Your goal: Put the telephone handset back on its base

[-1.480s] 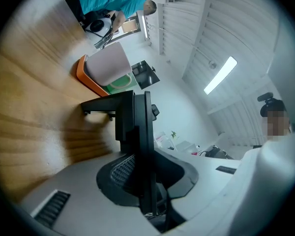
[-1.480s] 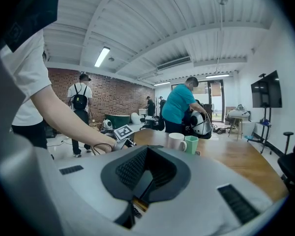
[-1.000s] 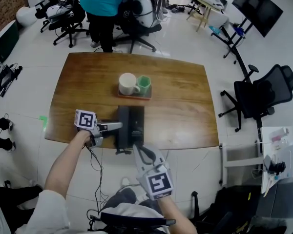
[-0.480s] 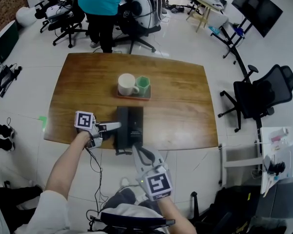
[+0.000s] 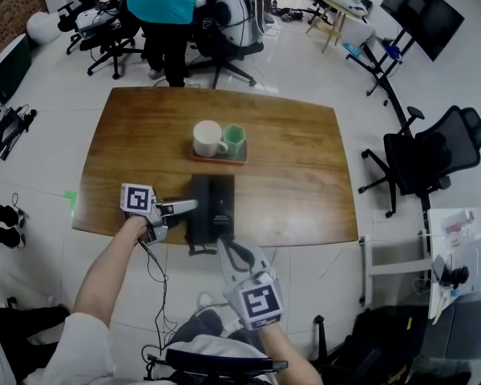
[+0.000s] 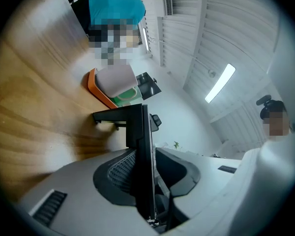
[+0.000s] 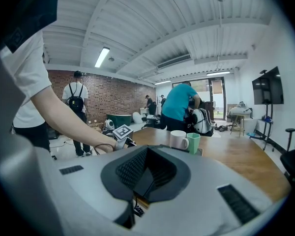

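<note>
The black telephone [image 5: 218,208] lies near the table's front edge, with its handset [image 5: 199,208] along the left side of the base. My left gripper [image 5: 191,206] reaches in level from the left, its tips at the handset. In the left gripper view the black edge of the telephone [image 6: 140,127] runs between the jaws of the left gripper [image 6: 148,181]. Those jaws have just been opening and stand open around it. My right gripper [image 5: 224,244] hangs off the front edge just below the telephone, pads together, holding nothing; in its own view the right gripper [image 7: 142,177] is shut.
An orange tray [image 5: 221,159] behind the telephone carries a white mug [image 5: 209,138] and a green cup [image 5: 236,138]. A person in a teal shirt [image 5: 167,2] stands beyond the far edge among office chairs. A black chair [image 5: 433,155] is at the right. A cable [image 5: 157,273] hangs below my left hand.
My left gripper has eased slightly to the left, away from the telephone. The handset stays on the base and the right gripper has not moved.
</note>
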Motion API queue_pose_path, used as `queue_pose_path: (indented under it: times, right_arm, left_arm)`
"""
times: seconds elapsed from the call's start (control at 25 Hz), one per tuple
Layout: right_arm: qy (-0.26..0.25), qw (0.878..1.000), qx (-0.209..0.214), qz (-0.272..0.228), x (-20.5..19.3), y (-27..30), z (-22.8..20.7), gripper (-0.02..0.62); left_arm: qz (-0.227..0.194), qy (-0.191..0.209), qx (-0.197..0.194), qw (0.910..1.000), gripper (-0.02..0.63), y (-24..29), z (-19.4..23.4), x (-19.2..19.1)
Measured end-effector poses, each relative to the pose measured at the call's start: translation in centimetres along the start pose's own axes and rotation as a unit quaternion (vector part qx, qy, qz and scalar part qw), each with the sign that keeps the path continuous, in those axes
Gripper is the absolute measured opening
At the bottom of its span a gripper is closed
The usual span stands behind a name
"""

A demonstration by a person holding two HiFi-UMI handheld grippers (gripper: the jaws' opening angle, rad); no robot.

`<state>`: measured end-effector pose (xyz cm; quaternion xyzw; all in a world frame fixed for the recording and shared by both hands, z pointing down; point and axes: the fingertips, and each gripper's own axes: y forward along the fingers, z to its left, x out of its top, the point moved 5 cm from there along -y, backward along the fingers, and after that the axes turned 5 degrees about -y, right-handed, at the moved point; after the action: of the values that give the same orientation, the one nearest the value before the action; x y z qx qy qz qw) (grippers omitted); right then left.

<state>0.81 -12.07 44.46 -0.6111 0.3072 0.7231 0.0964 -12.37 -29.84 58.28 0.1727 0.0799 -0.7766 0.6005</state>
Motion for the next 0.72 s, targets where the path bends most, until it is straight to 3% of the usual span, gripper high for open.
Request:
queue_pose_path:
  times: [0.4, 0.56, 0.68, 0.72]
  right_arm:
    - [0.008, 1.000, -0.005, -0.002, 0.0, -1.1, 0.1, 0.005]
    - [0.018, 1.000, -0.006, -0.008, 0.4, -1.6, 0.5, 0.005]
    - [0.010, 1.000, 0.000, -0.011, 0.4, -2.2, 0.7, 0.005]
    - [0.007, 1.000, 0.003, -0.013, 0.4, -2.5, 0.9, 0.005]
  left_arm:
    - [-0.026, 0.024, 0.014, 0.9993, 0.120, -0.8, -0.4, 0.1]
    - [-0.047, -0.011, 0.035, 0.9982, 0.114, -1.9, -0.9, -0.7]
    - [-0.048, 0.058, 0.016, 0.9970, 0.091, -2.3, -2.6, -0.6]
    - [-0.053, 0.063, 0.011, 0.9965, 0.091, -2.5, -3.2, -0.8]
